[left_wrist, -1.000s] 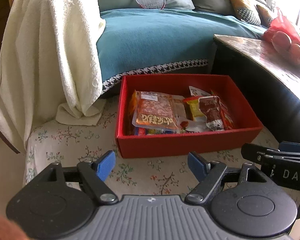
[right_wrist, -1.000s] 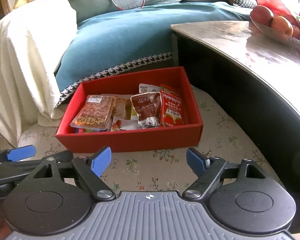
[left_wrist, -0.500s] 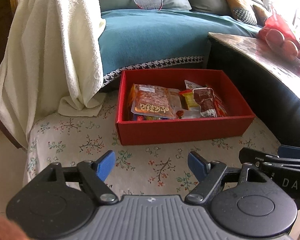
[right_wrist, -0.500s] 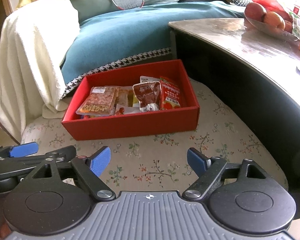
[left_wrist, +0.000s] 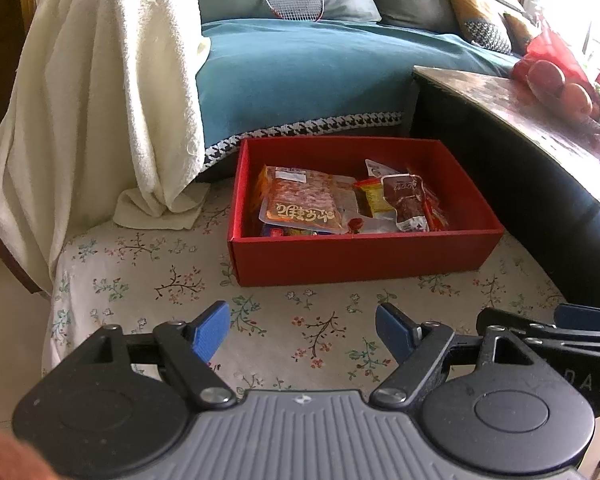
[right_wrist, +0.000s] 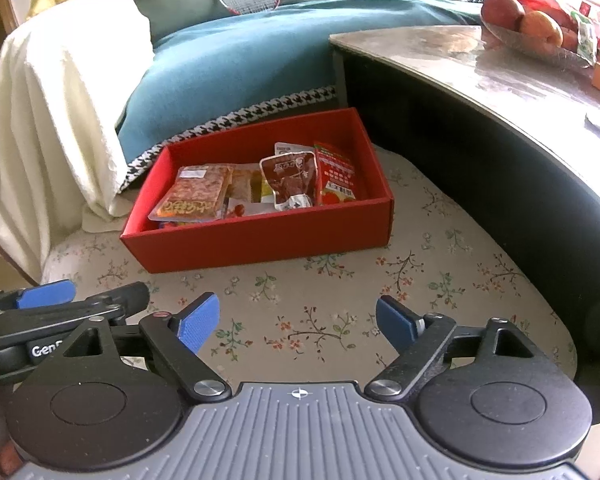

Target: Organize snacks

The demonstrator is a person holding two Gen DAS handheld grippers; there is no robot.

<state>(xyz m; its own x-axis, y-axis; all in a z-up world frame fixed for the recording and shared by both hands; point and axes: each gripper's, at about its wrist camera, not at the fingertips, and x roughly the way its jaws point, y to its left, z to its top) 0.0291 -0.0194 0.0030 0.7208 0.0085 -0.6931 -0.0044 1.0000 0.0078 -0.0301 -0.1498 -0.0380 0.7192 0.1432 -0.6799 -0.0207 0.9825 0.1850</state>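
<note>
1. The red box lies ahead of both grippers on the floral cloth; from the left gripper it sits ahead and a little to the right, from the right gripper ahead and a little to the left

2. Both sets of jaws stand wide apart and hold nothing; each tool hangs above bare cloth, well short of the box's near wall

3. The box's long axis runs across the line of both grippers, its long near wall facing them, so any reach would go over that wall

4. Inside, the orange-labelled packet lies flat at the left end, its long axis pointing roughly away from the grippers; the left gripper looks the nearer to it

5. The dark brown pouch leans toward the right end, long axis also running away from the grippers, with the red carton just beside it; the right gripper seems better placed for these

6. No snack lies outside the box, so the sorting looks close to finished
</note>
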